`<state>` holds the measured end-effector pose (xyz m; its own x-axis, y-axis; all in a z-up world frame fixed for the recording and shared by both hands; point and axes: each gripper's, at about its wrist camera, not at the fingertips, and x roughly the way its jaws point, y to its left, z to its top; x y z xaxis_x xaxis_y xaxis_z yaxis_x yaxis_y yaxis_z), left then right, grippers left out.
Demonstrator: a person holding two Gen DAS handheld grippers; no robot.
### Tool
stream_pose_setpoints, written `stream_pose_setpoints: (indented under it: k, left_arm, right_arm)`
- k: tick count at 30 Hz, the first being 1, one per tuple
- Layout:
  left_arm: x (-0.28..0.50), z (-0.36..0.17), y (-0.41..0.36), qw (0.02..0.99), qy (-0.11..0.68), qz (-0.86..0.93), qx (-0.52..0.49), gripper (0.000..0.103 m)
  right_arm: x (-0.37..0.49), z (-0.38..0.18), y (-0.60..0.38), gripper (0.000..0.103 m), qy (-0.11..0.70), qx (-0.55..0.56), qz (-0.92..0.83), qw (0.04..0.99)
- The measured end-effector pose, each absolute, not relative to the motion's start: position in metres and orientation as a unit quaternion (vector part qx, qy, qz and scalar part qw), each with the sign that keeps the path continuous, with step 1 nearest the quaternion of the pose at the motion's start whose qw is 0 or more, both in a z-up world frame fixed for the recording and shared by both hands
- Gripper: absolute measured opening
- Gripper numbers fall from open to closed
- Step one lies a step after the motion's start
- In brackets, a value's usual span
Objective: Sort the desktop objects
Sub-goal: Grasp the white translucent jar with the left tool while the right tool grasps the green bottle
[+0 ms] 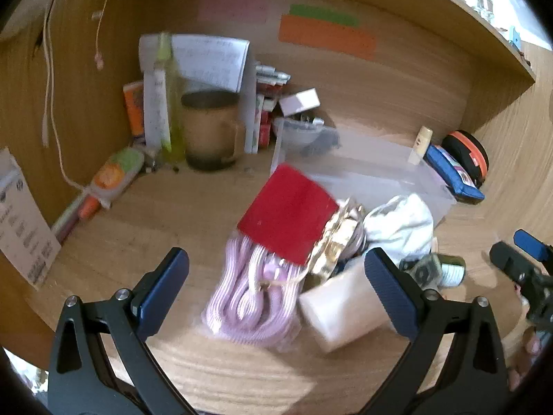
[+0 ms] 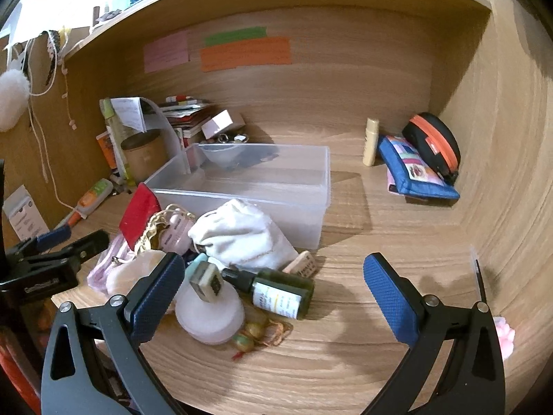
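A heap of small objects lies in front of a clear plastic bin (image 2: pixel 242 186): a red card (image 1: pixel 287 214), a bagged pink cable (image 1: pixel 252 301), a white cloth pouch (image 2: pixel 238 235), a dark green dropper bottle (image 2: pixel 276 290), a round white container (image 2: pixel 207 314) and a string of beads (image 2: pixel 255 335). My left gripper (image 1: pixel 276 290) is open above the pink cable. My right gripper (image 2: pixel 273 287) is open, with the green bottle between its fingers' line of sight. The left gripper also shows at the left of the right wrist view (image 2: pixel 58 245).
A brown jar (image 1: pixel 207 131), papers and books stand at the back left. A blue pouch (image 2: pixel 414 169), an orange-trimmed black case (image 2: pixel 432 145) and a cream tube (image 2: pixel 370 141) sit at the back right. Wooden walls close the desk on three sides.
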<state>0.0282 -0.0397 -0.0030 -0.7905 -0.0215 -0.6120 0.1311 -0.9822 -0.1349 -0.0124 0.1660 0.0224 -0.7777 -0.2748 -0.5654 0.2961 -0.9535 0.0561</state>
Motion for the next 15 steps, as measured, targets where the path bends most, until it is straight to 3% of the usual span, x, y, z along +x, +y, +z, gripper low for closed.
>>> stream_pose_setpoints:
  k: [6,8,10,15]
  left_arm:
    - [0.042,-0.017,-0.052,0.013,0.141,-0.927,0.347,0.103]
    - [0.046,-0.021,-0.047,0.000,0.145,-0.924,0.354,0.095]
    - [0.046,-0.025,-0.036,-0.006,0.130,-0.920,0.370,0.072]
    - [0.039,-0.035,-0.014,-0.038,0.126,-0.909,0.396,0.071]
  right_arm:
    - [-0.015,0.012,0.177,0.103,0.006,0.311,-0.939,0.144]
    - [-0.015,0.005,0.180,0.103,0.004,0.321,-0.936,0.144]
    - [-0.016,-0.002,0.182,0.103,0.004,0.329,-0.933,0.143]
    - [-0.021,-0.016,0.184,0.103,-0.003,0.351,-0.925,0.148]
